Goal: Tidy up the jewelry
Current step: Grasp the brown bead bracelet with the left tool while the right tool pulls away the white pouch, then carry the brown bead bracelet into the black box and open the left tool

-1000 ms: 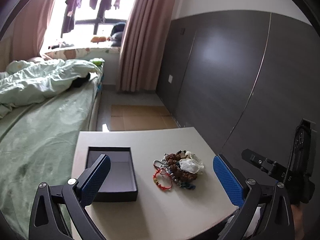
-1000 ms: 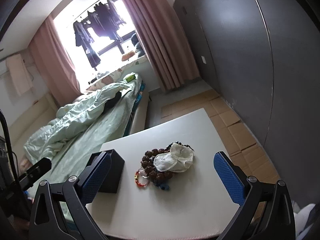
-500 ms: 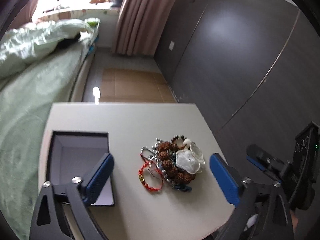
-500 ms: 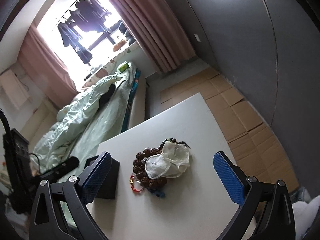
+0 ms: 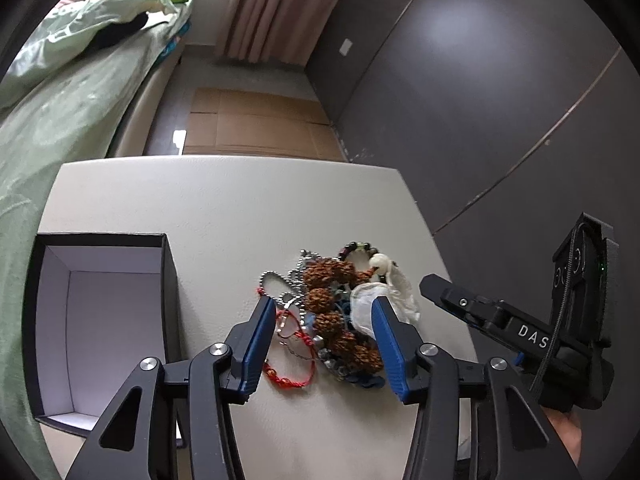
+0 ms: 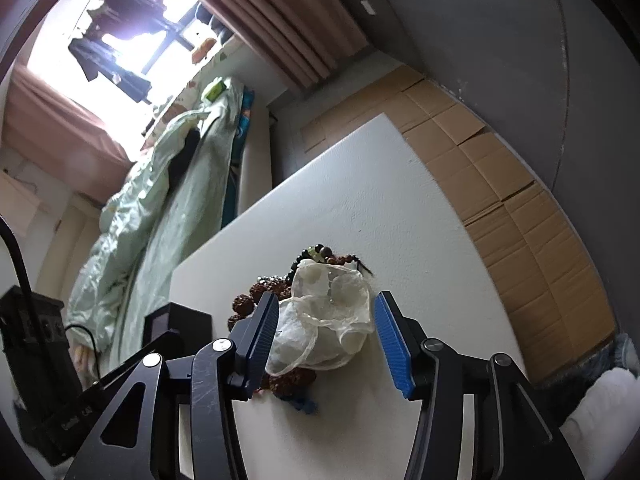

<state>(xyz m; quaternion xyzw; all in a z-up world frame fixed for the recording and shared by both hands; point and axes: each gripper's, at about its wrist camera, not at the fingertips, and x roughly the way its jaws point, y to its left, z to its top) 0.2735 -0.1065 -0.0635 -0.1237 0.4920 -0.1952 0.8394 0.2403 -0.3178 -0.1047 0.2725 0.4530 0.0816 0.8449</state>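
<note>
Since the frames a second ago, both grippers have dropped toward the table and narrowed their jaws, so the jewelry now fills the space between the fingers where it earlier sat far ahead. The left gripper (image 5: 323,322) is partly open, its blue pads on either side of the jewelry pile (image 5: 336,312): the red cord bracelet (image 5: 294,354) lies just inside the left pad, the brown bead strand (image 5: 340,320) runs down the middle, and the white pouch (image 5: 384,300) sits against the right pad; whether either pad touches anything cannot be told, and nothing is lifted. The right gripper (image 6: 326,330) is likewise partly open, bracketing the same white pouch (image 6: 324,320) from the other side, with no clear grip. The open black box (image 5: 100,320) stands to the left of the left gripper, its pale interior bare, and shows only as a dark corner behind the right gripper's left finger. All of this rests on a white table (image 5: 224,208). Beyond the table's far edge lie flattened cardboard sheets (image 5: 256,124) on the floor, a bed with green bedding (image 5: 60,92) to the left, pink curtains (image 5: 272,8) ahead, and a dark grey wall (image 5: 480,80) to the right.
</note>
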